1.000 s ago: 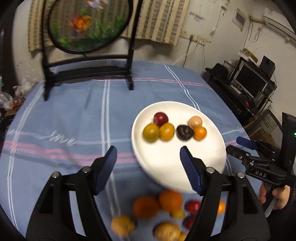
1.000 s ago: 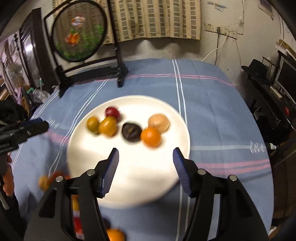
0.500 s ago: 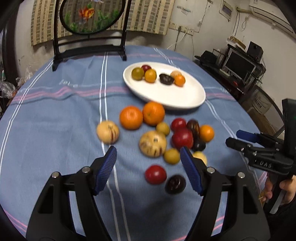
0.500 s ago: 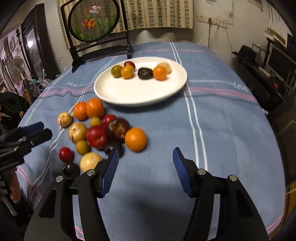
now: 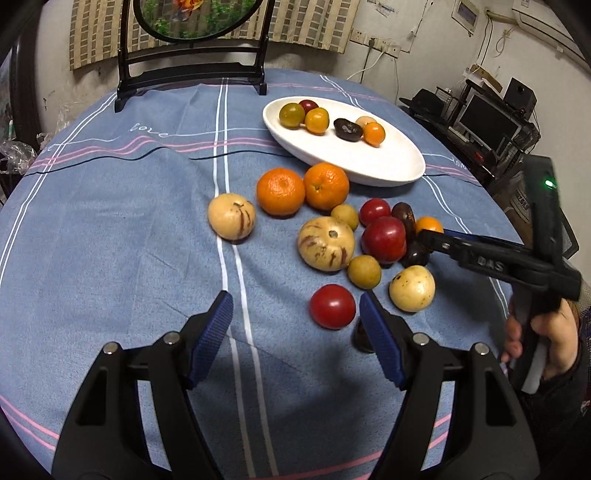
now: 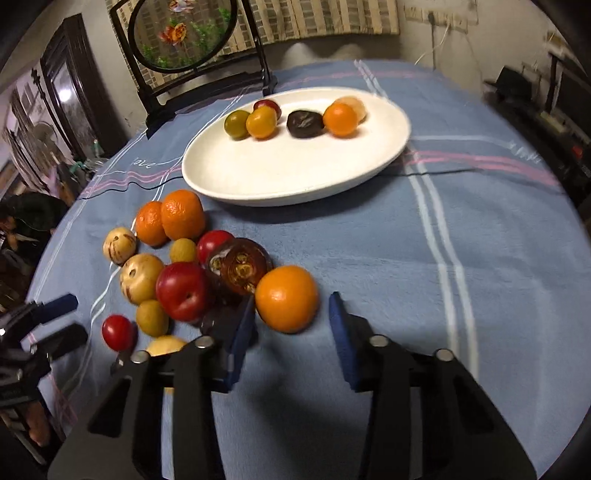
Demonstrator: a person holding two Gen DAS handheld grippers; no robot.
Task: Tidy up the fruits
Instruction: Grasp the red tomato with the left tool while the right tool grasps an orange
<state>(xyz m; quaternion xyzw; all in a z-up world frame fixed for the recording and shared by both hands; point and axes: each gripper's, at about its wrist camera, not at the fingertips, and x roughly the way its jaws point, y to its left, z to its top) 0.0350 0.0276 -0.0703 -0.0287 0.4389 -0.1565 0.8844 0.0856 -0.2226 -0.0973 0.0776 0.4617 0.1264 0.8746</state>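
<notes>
The loose fruit lies in a cluster on the blue tablecloth (image 5: 110, 229), on the near side of the white plate (image 6: 295, 173). At the right edge of the cluster sits a small orange (image 6: 287, 298). My right gripper (image 6: 291, 325) has it between its blue pads: the jaws have just been closing and now stand narrow around it, the fruit at the pad tips. The frame is blurred, so I cannot tell whether the pads press on it. In the left wrist view the same gripper reaches in from the right, held by a hand (image 5: 543, 339), and its tip covers part of that orange.

Just beside the small orange are a brown, glossy fruit (image 6: 242, 271), a large red fruit (image 6: 183, 291) and a dark fruit partly hidden behind the left pad. Further left I read two pale striped fruits (image 5: 327, 243) (image 5: 231, 216), two large oranges (image 5: 280, 191) (image 5: 326, 186) touching each other, several small yellow-green fruits and a pale yellow fruit (image 5: 412, 288).

My left gripper (image 5: 295, 332) is held wide over the cloth with nothing between its pads. A small red fruit (image 5: 332, 306) lies just ahead of its right pad, apart from it.

The plate carries six fruits in a row along its far side: green, red, yellow, dark, orange and pale. Behind the plate a round embroidered screen (image 6: 183, 35) stands upright in a black frame.
</notes>
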